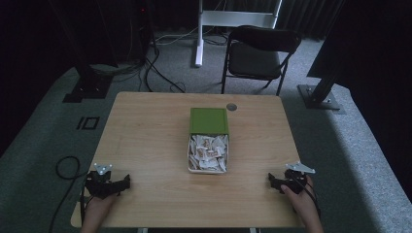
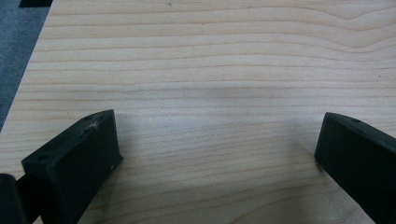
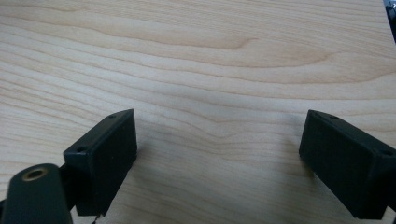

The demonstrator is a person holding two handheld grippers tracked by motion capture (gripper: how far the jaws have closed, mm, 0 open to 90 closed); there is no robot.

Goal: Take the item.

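Left hand (image 1: 98, 206) enters from bottom edge at left, gripping left gripper (image 1: 127, 182) low over near left part of table. Jaws point inward toward right; in left gripper view (image 2: 219, 140) 2 black jaws stand wide apart, nothing between. Right hand (image 1: 301, 200) enters at bottom right, holding right gripper (image 1: 270, 180), jaws pointing inward toward left. Right gripper view (image 3: 218, 140): 2 jaws spread wide, empty. Grippers well apart.

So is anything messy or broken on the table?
Nothing looks spilled or broken. The box sits mid-table with its green lid slid toward the far end, half uncovering the wrappers, which stay inside. The left tool and right tool rest open near the front corners.
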